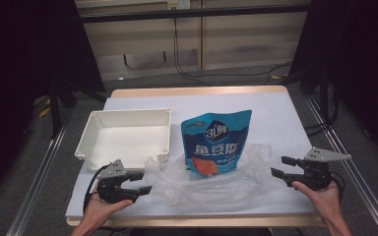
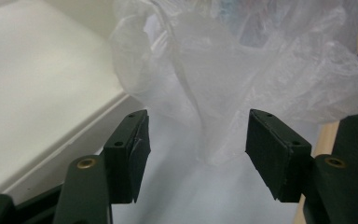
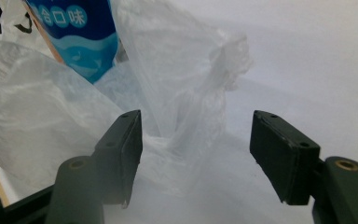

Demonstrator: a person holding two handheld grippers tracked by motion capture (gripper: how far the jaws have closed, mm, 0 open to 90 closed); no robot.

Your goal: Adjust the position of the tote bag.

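Between the two hands on the worktop [image 1: 275,105] lies the clear plastic bag [image 1: 211,184], its length running left to right under the blue pouch [image 1: 217,142], each wide-open, empty hand-held gripper, left [image 1: 139,183] and right [image 1: 281,166], facing one twisted end

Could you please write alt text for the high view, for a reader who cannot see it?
A blue snack pouch stands in a crumpled clear plastic bag on a white-covered table, between the open left gripper and open right gripper. A white tray sits at the left.
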